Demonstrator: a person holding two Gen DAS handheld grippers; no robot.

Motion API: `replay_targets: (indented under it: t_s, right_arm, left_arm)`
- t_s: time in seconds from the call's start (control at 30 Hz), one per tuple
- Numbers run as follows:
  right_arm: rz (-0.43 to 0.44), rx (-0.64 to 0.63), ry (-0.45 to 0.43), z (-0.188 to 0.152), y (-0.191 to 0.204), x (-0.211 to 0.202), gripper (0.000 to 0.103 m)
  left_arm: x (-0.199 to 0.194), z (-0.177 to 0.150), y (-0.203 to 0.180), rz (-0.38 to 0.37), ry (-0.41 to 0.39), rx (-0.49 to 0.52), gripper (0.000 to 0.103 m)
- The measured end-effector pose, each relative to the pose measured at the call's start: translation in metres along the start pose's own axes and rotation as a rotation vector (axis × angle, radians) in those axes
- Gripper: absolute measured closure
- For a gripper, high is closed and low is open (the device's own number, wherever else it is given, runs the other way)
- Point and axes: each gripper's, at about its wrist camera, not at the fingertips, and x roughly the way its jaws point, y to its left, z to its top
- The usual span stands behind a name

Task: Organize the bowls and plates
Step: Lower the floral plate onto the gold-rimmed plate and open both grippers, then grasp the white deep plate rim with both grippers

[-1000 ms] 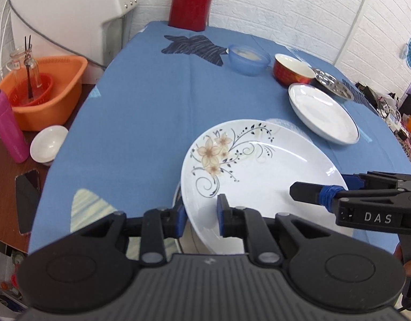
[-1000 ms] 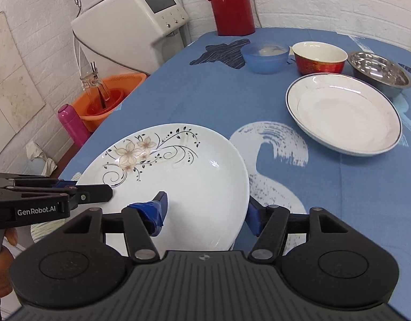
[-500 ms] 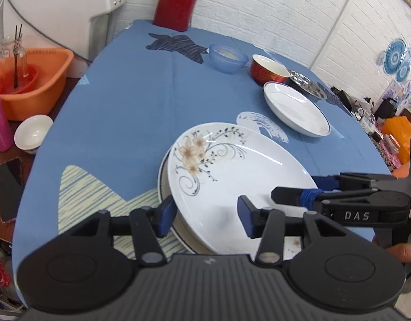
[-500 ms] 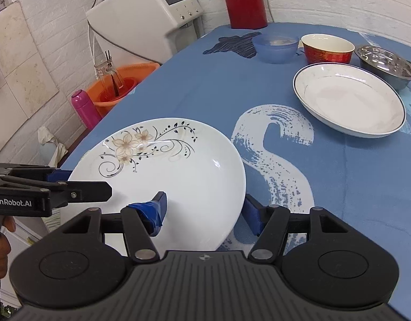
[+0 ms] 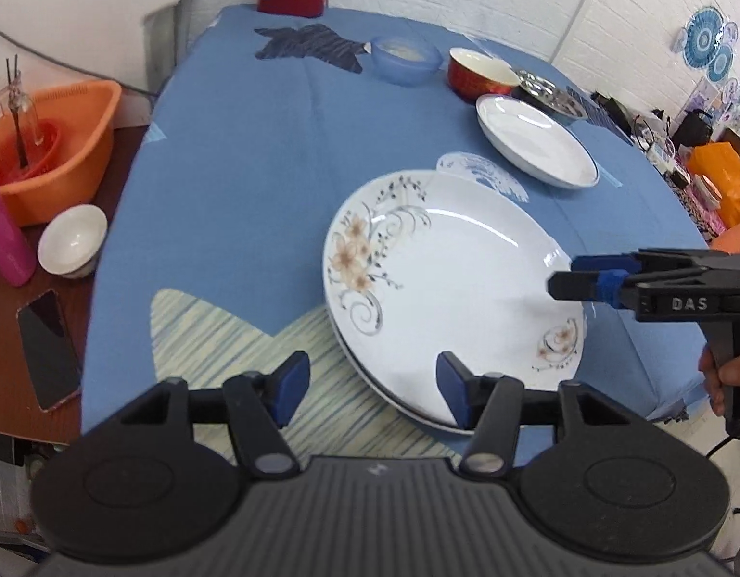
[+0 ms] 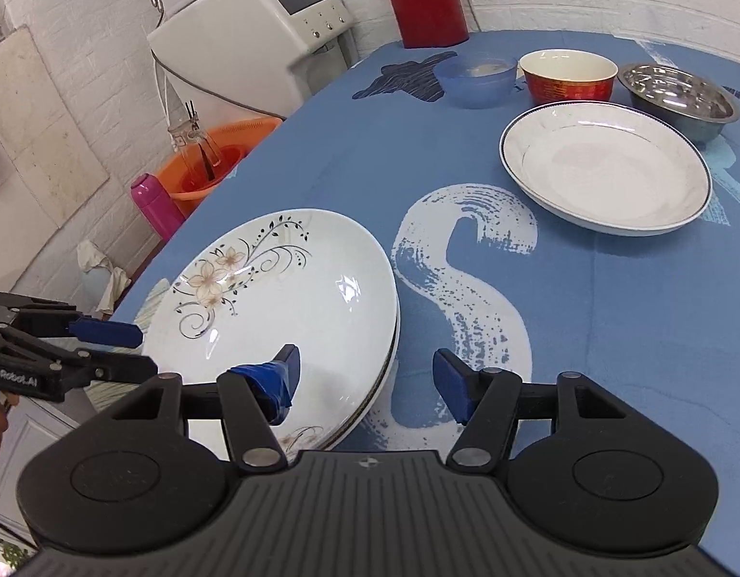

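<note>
Both tongs stand open, gripping nothing. Between the left tongs [image 5: 372, 387] and the right tongs [image 6: 365, 384] lies the floral plate [image 5: 454, 283], stacked on another plate whose rim shows beneath, close to the near edge of the table [image 6: 586, 336]. A careless nudge from either open finger could, I judge, slide the stack toward that edge. Farther ahead of the right tongs sits the rimmed plate [image 6: 606, 168], apart. Beyond it stand the blue bowl [image 6: 476, 79], red bowl [image 6: 567, 77] and steel bowl [image 6: 678, 98], near one another.
</note>
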Motion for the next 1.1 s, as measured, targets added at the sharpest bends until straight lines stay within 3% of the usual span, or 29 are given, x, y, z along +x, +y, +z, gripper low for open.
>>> replay_targets:
  t_s: [0.1, 0.23, 0.4, 0.53, 0.73, 1.1]
  right_arm:
    - [-0.031, 0.011, -0.043, 0.014, -0.016, -0.027, 0.056]
    - [-0.193, 0.065, -0.123, 0.052, -0.059, -0.051, 0.055]
    - [-0.375, 0.189, -0.078, 0.096, -0.128, -0.028, 0.053]
    - [-0.368, 0.234, 0.018, 0.112, -0.165, 0.015, 0.053]
    - [-0.353, 0.175, 0.114, 0.119, -0.175, 0.057, 0.049]
    - [-0.369, 0.102, 0.072, 0.112, -0.173, 0.056, 0.043]
  left_arm:
    - [-0.009, 0.028, 0.002, -0.019, -0.058, -0.008, 0.046]
    - [0.009, 0.089, -0.017, -0.069, -0.102, 0.007, 0.045]
    - [0.082, 0.163, -0.059, -0.184, -0.034, 0.028, 0.043]
    - [0.154, 0.200, -0.091, -0.185, 0.059, 0.030, 0.043]
    - [0.215, 0.217, -0.108, -0.128, 0.135, 0.052, 0.043]
    - [0.231, 0.215, -0.119, -0.118, 0.115, 0.087, 0.044]
